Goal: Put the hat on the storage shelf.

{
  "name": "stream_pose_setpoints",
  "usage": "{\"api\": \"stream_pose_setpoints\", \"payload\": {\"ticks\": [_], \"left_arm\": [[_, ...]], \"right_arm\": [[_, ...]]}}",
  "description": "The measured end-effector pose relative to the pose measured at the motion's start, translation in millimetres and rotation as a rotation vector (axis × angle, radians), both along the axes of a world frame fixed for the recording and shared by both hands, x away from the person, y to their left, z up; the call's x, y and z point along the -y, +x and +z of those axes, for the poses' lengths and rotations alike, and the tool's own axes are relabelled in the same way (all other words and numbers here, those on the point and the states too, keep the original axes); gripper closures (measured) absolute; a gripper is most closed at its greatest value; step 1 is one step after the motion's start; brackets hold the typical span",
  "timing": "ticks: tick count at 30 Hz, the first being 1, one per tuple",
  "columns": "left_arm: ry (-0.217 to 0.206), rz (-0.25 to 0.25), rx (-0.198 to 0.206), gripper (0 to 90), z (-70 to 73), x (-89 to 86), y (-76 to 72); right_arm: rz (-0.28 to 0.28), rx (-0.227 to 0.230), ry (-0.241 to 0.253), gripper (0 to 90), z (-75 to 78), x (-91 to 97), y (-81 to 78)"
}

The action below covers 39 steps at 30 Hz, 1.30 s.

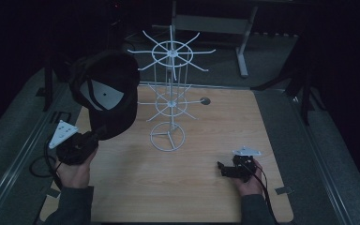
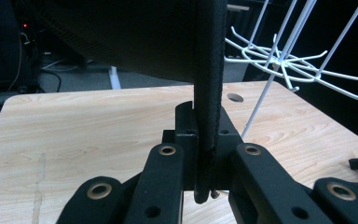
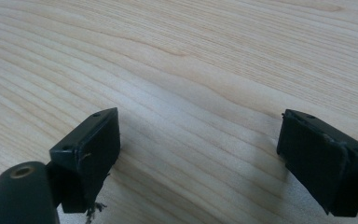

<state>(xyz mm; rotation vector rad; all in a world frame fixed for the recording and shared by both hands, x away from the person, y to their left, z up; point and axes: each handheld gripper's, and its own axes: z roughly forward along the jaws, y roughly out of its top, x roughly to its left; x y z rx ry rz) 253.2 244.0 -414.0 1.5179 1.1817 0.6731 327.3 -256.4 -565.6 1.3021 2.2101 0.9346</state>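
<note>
A black cap (image 1: 105, 93) hangs in the air left of the white wire rack (image 1: 170, 93), its inside with a pale lining turned toward the camera. My left gripper (image 1: 98, 133) is shut on the cap's brim from below. In the left gripper view the brim edge (image 2: 209, 93) stands upright, pinched between the two black jaws of the left gripper (image 2: 208, 126), with the rack's hooked arms (image 2: 284, 60) off to the right. My right gripper (image 1: 222, 168) rests low over the wooden table (image 1: 206, 140) at the front right. In its own view, the right gripper (image 3: 198, 149) is open over bare wood.
The rack stands on a ring base (image 1: 168, 136) in the middle of the table. A round cable hole (image 1: 205, 101) lies behind it. Grey floor borders the table on both sides, and a metal table frame (image 1: 241, 47) stands at the back.
</note>
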Motion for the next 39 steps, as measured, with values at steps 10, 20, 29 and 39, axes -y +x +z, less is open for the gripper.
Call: {"api": "stream_pose_setpoints", "payload": {"ticks": [10, 20, 29, 39], "left_arm": [[0.0, -0.003, 0.017, 86.0, 3.0, 1.8, -4.0], [-0.004, -0.008, 0.027, 86.0, 6.0, 2.9, -6.6], [-0.002, -0.005, 0.037, 86.0, 7.8, 3.6, -8.2], [0.003, -0.005, 0.05, 86.0, 10.4, 2.9, -8.9]], "right_arm": [[0.0, 0.0, 0.0, 12.9, 0.0, 0.0, 0.0], [0.0, 0.0, 0.0, 12.9, 0.0, 0.0, 0.0], [0.0, 0.0, 0.0, 12.9, 0.0, 0.0, 0.0], [0.001, 0.001, 0.0, 12.9, 0.0, 0.0, 0.1]]}}
